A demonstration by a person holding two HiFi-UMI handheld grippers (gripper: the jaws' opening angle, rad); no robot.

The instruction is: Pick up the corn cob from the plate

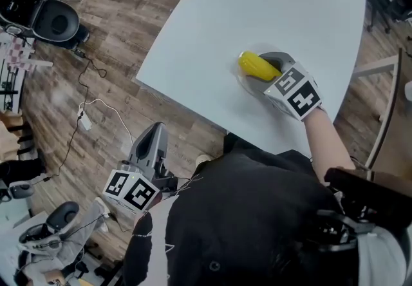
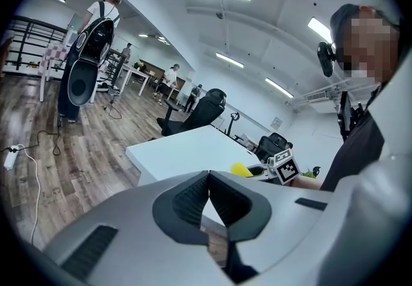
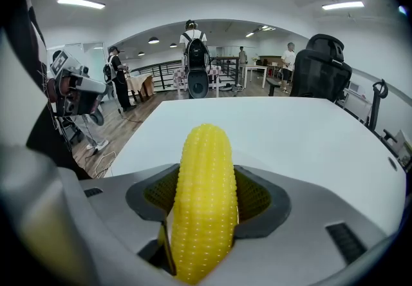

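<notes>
A yellow corn cob (image 1: 257,67) is clamped between the jaws of my right gripper (image 1: 265,73), just above a clear plate (image 1: 241,82) on the white table (image 1: 270,1). In the right gripper view the corn cob (image 3: 203,194) stands lengthwise between the ribbed pads, and the right gripper (image 3: 205,206) is shut on it. My left gripper (image 1: 154,134) hangs off the table's near-left edge over the wooden floor, its jaws shut with nothing in them. From the left gripper (image 2: 207,179), the corn cob (image 2: 242,169) shows far off on the table.
A black round device (image 1: 56,20) and cables (image 1: 90,107) lie on the wooden floor to the left. Office chairs (image 3: 325,66) stand beyond the table's far edge. Several people stand in the background by other tables.
</notes>
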